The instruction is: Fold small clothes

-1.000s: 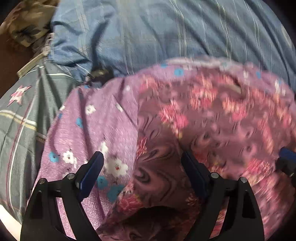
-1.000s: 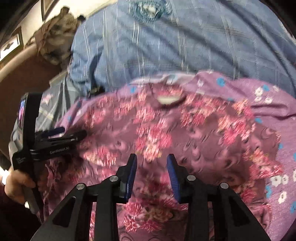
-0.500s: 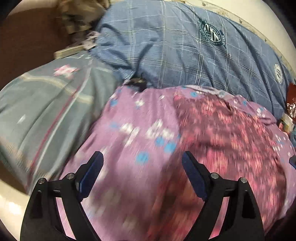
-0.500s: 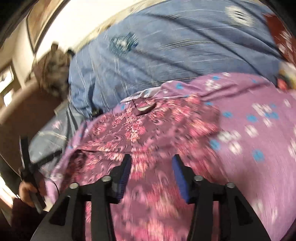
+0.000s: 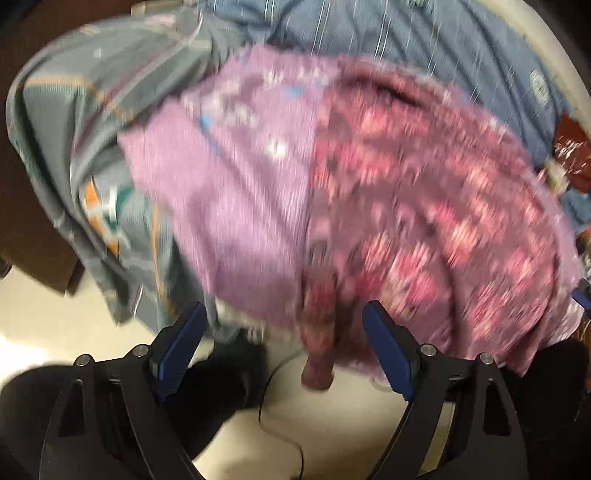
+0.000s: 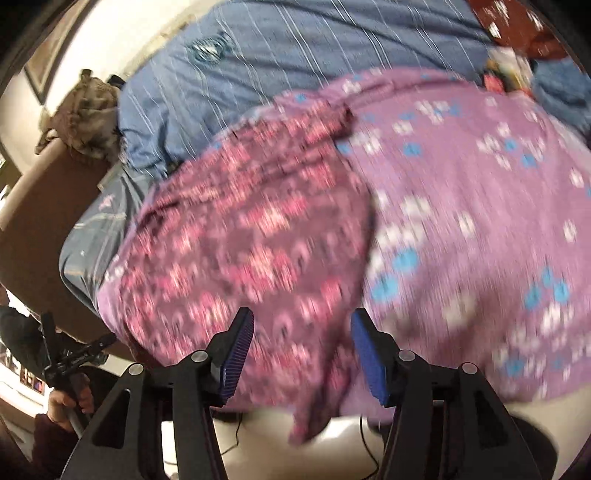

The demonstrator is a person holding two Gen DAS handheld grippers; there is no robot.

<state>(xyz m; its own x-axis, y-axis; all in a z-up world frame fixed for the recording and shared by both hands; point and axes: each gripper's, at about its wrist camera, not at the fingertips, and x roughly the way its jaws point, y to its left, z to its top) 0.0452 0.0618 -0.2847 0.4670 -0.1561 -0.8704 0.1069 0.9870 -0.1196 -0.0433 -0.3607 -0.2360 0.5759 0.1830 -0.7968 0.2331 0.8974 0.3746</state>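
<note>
At the left, the left claw (image 5: 280, 343) hangs released, its blue pads well apart, with nothing between them but the dangling end of the dark floral garment (image 5: 424, 192) just beyond. That garment, maroon with pink flowers, lies spread on a lilac cloth (image 5: 236, 192) printed with white and blue blossoms, its lower edge spilling over the side of the bed (image 6: 280, 55). At the right, the right claw (image 6: 301, 354) is opening, its pads over the garment's hem but pressing nothing.

The step in hand looks like taking a fresh hold for the next fold. To do it well, each claw should probably settle on one bottom corner of the garment, pinch only the maroon layer and leave the lilac cloth under it alone, then carry both corners up toward the neckline together so the crease lands straight. The hanging strip by the left claw should be gathered in first, or it will likely trail.

The bed carries a blue checked cover, a grey-green patterned sheet (image 5: 92, 122) drooping at its left, and a small red item (image 6: 517, 26) at the far right. A pale floor (image 5: 44, 314) lies below with a thin cable across it; a brown headboard (image 6: 48, 206) and a crumpled camouflage cloth (image 6: 88, 114) stand by the wall. Blur hides finer detail.
</note>
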